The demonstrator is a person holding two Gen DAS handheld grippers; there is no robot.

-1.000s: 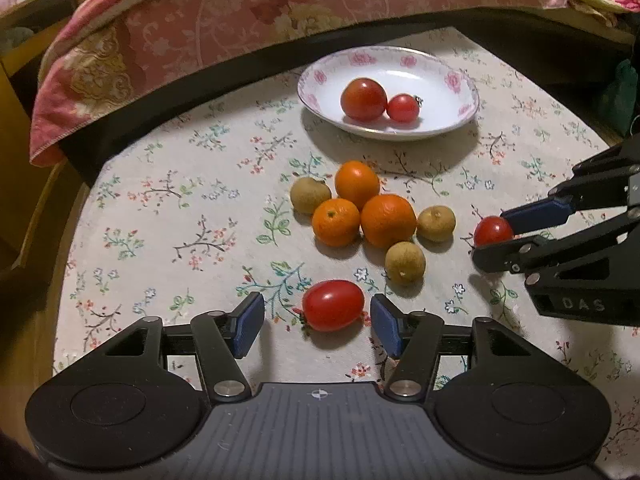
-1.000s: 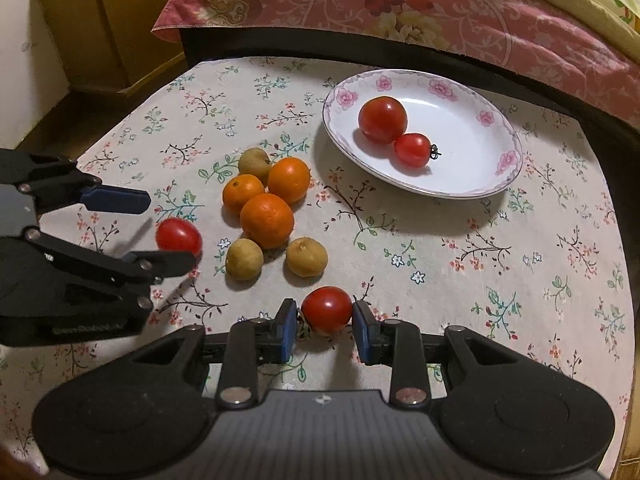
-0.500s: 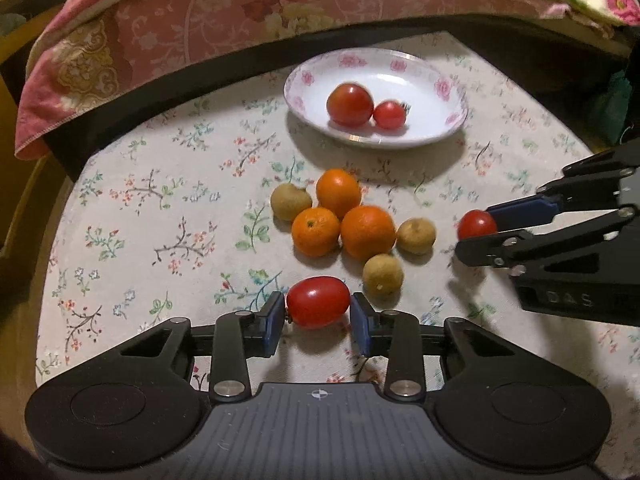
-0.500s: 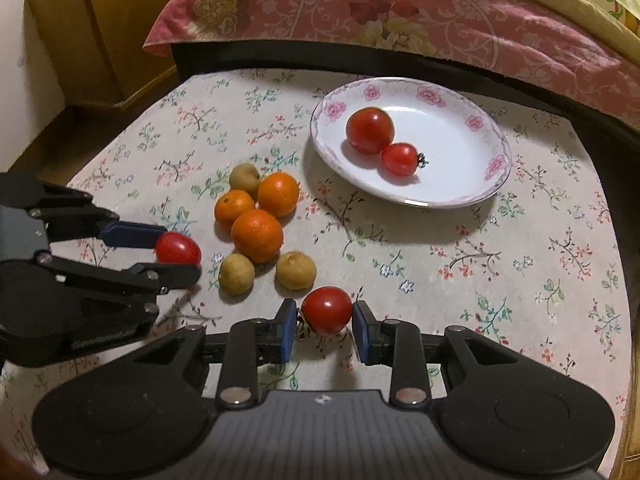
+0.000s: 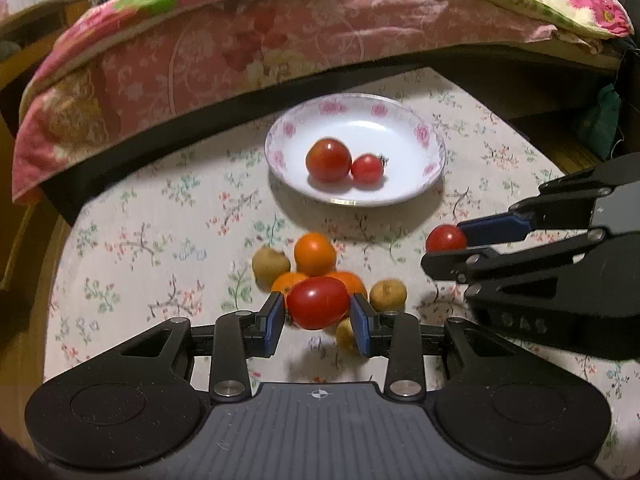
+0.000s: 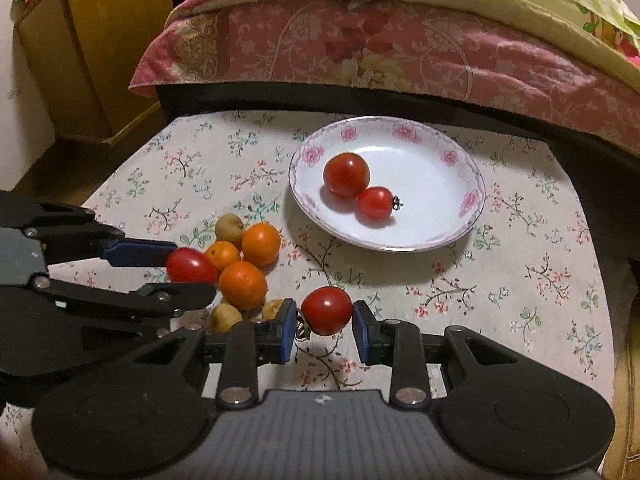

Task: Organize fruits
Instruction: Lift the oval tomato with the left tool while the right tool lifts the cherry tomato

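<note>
A white plate with pink flowers (image 5: 400,148) (image 6: 432,200) stands at the back of the floral tablecloth and holds a large tomato (image 5: 329,160) and a small one (image 5: 366,168). My left gripper (image 5: 318,316) (image 6: 190,270) is shut on an oblong tomato (image 5: 318,302) (image 6: 190,266), held above a cluster of oranges (image 5: 315,254) (image 6: 243,285) and small brown fruits (image 5: 271,266) (image 6: 225,317). My right gripper (image 6: 324,320) (image 5: 446,246) is shut on a round tomato (image 6: 327,311) (image 5: 446,239), raised off the cloth to the right of the cluster.
A bed with a pink floral quilt (image 5: 240,52) and a dark frame runs just behind the table. A wooden cabinet (image 6: 92,40) stands at the back left. A green bag (image 5: 604,120) hangs at the right. Bare cloth (image 6: 520,280) lies right of the plate.
My left gripper closed on the oblong tomato and lifted it off the cloth. My right gripper, holding its round tomato throughout, rose too. Both views have drawn nearer the plate.
</note>
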